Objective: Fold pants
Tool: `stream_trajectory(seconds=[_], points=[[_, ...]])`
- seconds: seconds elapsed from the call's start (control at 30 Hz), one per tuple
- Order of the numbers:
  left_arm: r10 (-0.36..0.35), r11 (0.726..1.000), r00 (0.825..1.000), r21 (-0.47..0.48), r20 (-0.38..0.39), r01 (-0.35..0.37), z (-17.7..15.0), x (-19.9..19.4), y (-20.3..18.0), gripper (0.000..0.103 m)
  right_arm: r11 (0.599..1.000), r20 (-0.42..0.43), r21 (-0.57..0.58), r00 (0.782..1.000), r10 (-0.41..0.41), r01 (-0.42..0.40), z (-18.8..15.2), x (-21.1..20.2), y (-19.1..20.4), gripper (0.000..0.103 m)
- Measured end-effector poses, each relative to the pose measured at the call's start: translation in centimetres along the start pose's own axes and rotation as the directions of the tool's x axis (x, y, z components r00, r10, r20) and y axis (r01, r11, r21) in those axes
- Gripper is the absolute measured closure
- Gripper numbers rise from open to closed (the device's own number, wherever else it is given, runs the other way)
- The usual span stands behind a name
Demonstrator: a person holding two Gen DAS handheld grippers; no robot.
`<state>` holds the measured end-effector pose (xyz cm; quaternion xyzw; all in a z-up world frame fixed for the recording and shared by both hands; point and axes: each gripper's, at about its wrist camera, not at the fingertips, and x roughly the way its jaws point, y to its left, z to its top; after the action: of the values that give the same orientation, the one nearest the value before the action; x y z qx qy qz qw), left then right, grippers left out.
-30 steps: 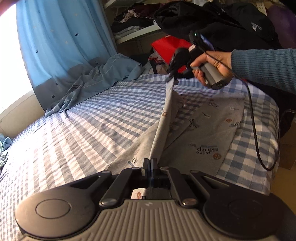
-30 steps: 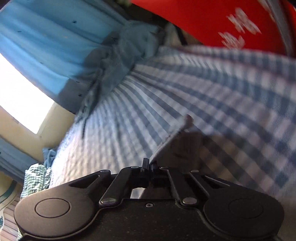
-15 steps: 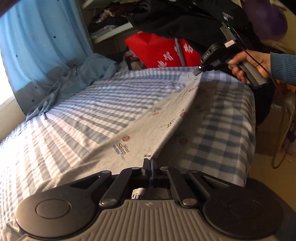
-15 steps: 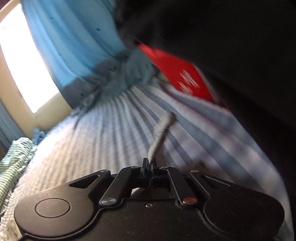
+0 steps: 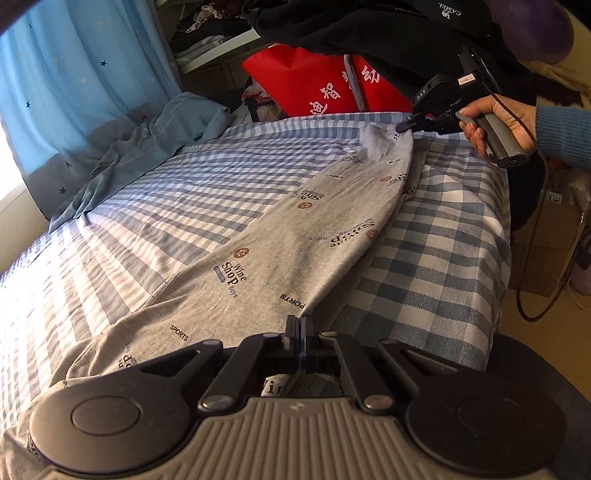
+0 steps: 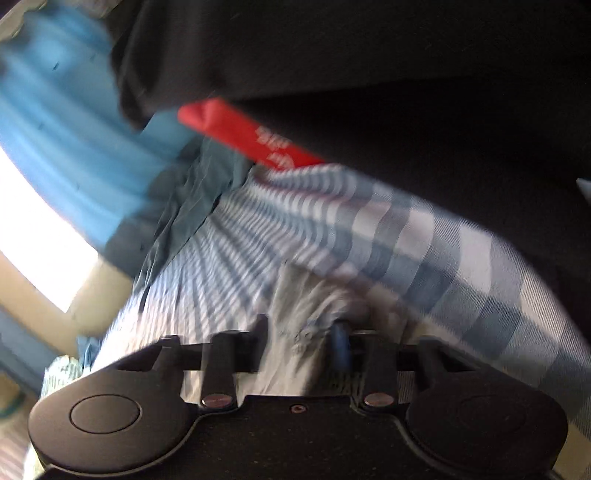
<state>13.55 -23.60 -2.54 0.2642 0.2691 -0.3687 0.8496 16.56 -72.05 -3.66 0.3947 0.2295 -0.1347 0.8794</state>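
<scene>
Grey printed pants (image 5: pixel 280 243) lie stretched along the checked bed. My left gripper (image 5: pixel 300 328) is shut on the near edge of the pants. My right gripper (image 5: pixel 406 127), held in a hand, is at the far end of the pants near the bed's far edge. In the blurred right wrist view the right gripper (image 6: pixel 301 334) is open, with the pale pants fabric (image 6: pixel 295 295) lying between and just ahead of its fingers.
The blue-and-white checked bedsheet (image 5: pixel 436 266) covers the bed, whose right edge drops to the floor. A blue garment (image 5: pixel 147 147) lies by the blue curtain (image 5: pixel 81 85). A red bag (image 5: pixel 314 85) and dark clothes (image 5: pixel 369 26) sit beyond the far end. A cable (image 5: pixel 535 295) hangs at right.
The pants went from lifted and taut to laid flat on the bed. My right gripper lowered to the far end and opened, letting go of the fabric. My left gripper stays shut.
</scene>
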Motion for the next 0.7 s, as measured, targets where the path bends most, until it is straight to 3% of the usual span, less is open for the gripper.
stream_trajectory(seconds=[0.03, 0.23, 0.37, 0.43, 0.5, 0.53, 0.6, 0.67, 0.7], points=[[0.002, 1.000, 1.000, -0.004, 0.002, -0.002, 0.0, -0.1, 0.0, 0.103, 1.000, 0.009, -0.008, 1.000, -0.021, 0.021, 0.6, 0.0, 0.3, 0.103], [-0.003, 1.000, 1.000, -0.010, 0.004, 0.003, -0.4, -0.2, 0.0, 0.103, 0.965, 0.119, -0.227, 0.987, -0.106, 0.131, 0.1, -2.7, 2.7, 0.103], [-0.014, 1.000, 1.000, -0.018, -0.019, 0.014, -1.1, 0.8, -0.2, 0.103, 0.928, 0.093, -0.312, 0.979, -0.184, 0.204, -1.4, -2.5, 2.2, 0.103], [-0.042, 0.997, 0.999, -0.060, -0.024, 0.041, -1.4, 0.9, 0.3, 0.102, 0.912, 0.077, -0.335, 0.972, -0.222, 0.235, -2.0, -1.7, 1.7, 0.102], [-0.078, 0.989, 0.997, -0.124, -0.021, 0.075, -1.7, 0.6, 1.2, 0.095, 0.891, 0.077, -0.370, 0.965, -0.252, 0.262, -2.5, -1.2, 1.7, 0.097], [-0.091, 0.984, 0.996, -0.156, -0.014, 0.087, -1.9, 0.3, 1.6, 0.090, 0.885, 0.083, -0.379, 0.962, -0.260, 0.272, -2.7, -1.2, 1.9, 0.091], [-0.087, 0.973, 0.996, -0.216, 0.006, 0.086, -2.3, -0.6, 2.4, 0.060, 0.886, 0.089, -0.371, 0.961, -0.263, 0.277, -2.7, -1.6, 2.5, 0.076], [-0.050, 0.961, 0.998, -0.269, 0.035, 0.058, -2.9, -2.0, 3.3, 0.048, 0.883, 0.101, -0.375, 0.960, -0.263, 0.281, -2.9, -1.4, 3.7, 0.036], [-0.031, 0.954, 0.999, -0.298, 0.044, 0.043, -3.3, -2.8, 3.9, 0.045, 0.871, 0.115, -0.398, 0.957, -0.265, 0.289, -3.1, -1.7, 4.5, 0.032]])
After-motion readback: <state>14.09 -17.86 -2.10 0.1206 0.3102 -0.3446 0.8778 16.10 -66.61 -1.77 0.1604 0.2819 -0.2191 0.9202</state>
